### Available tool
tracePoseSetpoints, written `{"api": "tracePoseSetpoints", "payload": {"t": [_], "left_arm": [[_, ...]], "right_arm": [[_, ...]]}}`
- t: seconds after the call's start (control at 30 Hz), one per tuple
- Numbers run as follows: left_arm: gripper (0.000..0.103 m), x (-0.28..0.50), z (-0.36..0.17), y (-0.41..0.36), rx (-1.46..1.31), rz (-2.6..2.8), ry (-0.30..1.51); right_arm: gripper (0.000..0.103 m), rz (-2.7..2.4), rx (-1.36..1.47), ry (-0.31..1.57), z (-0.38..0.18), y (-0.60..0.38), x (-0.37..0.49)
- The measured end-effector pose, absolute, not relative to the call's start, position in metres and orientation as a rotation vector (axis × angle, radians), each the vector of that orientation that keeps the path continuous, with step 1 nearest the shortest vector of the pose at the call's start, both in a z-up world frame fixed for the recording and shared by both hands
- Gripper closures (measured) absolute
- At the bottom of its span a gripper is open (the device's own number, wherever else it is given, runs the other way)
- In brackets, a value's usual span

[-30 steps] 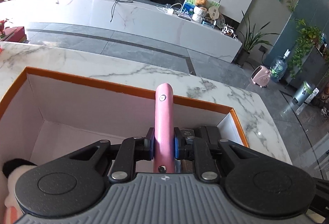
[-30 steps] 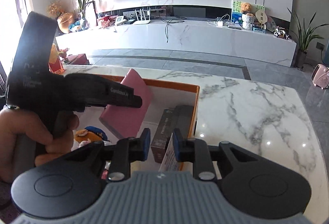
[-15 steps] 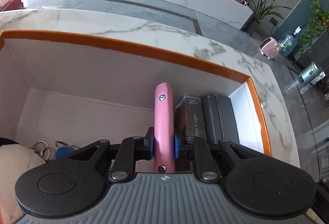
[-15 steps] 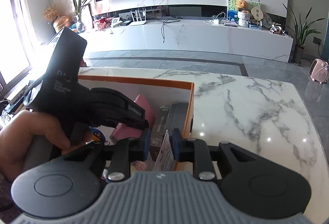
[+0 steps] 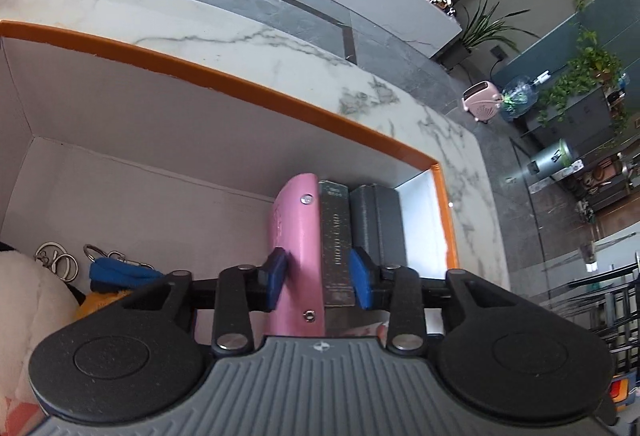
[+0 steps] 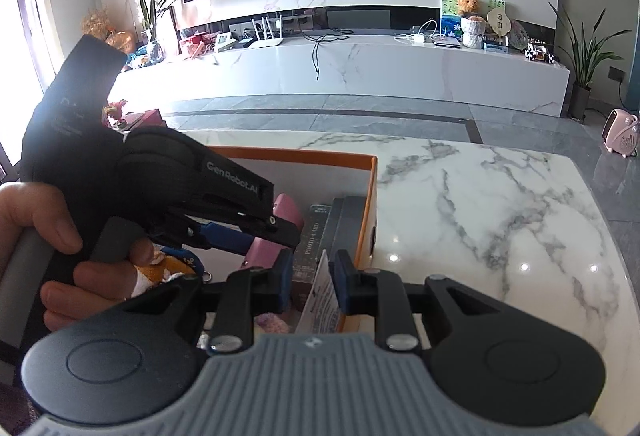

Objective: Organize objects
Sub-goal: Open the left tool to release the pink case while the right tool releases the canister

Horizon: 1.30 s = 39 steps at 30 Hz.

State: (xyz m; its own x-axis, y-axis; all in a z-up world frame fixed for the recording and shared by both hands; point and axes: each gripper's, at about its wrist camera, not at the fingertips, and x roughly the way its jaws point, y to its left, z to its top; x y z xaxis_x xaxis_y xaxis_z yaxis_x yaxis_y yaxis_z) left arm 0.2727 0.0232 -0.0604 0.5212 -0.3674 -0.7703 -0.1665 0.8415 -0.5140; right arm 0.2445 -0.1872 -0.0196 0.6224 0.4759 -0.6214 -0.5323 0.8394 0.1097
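Observation:
A pink case point(image 5: 298, 236) stands on edge inside the orange-rimmed white box point(image 5: 240, 92), pressed against a dark photo-card box point(image 5: 336, 236) and a grey box point(image 5: 376, 220). My left gripper point(image 5: 318, 276) straddles the pink case and the card box together; its jaws are opening and the pads no longer pinch the case. From the right wrist view, the left gripper point(image 6: 260, 240) reaches down into the box point(image 6: 300, 156) over the pink case point(image 6: 286, 210). My right gripper point(image 6: 310, 280) hovers at the box's near right corner, shut on a white printed card point(image 6: 322, 292).
Key rings point(image 5: 56, 260), a blue-and-yellow plush charm point(image 5: 116, 272) and a white plush toy point(image 5: 32, 300) lie at the box's left end. A hand point(image 6: 36, 220) grips the left tool. The marble tabletop point(image 6: 480, 216) stretches right of the box.
The left gripper tipped down and lowered the pink case into the box beside the dark card box, then its jaws spread off the case. The right gripper stayed put.

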Motion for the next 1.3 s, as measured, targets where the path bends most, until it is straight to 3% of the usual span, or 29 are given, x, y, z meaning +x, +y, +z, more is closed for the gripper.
{"api": "tracePoseSetpoints", "payload": {"t": [0.03, 0.13, 0.53, 0.67, 0.87, 1.3], "left_arm": [[0.079, 0.273, -0.059, 0.023, -0.583, -0.141, 1.030], [0.089, 0.274, -0.056, 0.019, -0.540, -0.136, 1.017], [0.087, 0.275, -0.054, 0.008, -0.464, -0.144, 1.025], [0.079, 0.272, -0.047, 0.007, -0.448, -0.144, 1.007], [0.078, 0.259, -0.029, 0.004, -0.384, -0.164, 0.986], [0.078, 0.140, 0.041, 0.042, -0.175, -0.137, 0.878]], "right_arm": [[0.079, 0.580, -0.088, 0.687, -0.019, -0.187, 0.245], [0.079, 0.579, -0.084, 0.685, -0.019, -0.188, 0.244], [0.079, 0.572, -0.090, 0.677, -0.017, -0.188, 0.241], [0.078, 0.569, -0.092, 0.670, -0.013, -0.188, 0.239], [0.078, 0.565, -0.099, 0.666, -0.005, -0.188, 0.231], [0.076, 0.613, -0.067, 0.677, 0.021, -0.175, 0.165]]}}
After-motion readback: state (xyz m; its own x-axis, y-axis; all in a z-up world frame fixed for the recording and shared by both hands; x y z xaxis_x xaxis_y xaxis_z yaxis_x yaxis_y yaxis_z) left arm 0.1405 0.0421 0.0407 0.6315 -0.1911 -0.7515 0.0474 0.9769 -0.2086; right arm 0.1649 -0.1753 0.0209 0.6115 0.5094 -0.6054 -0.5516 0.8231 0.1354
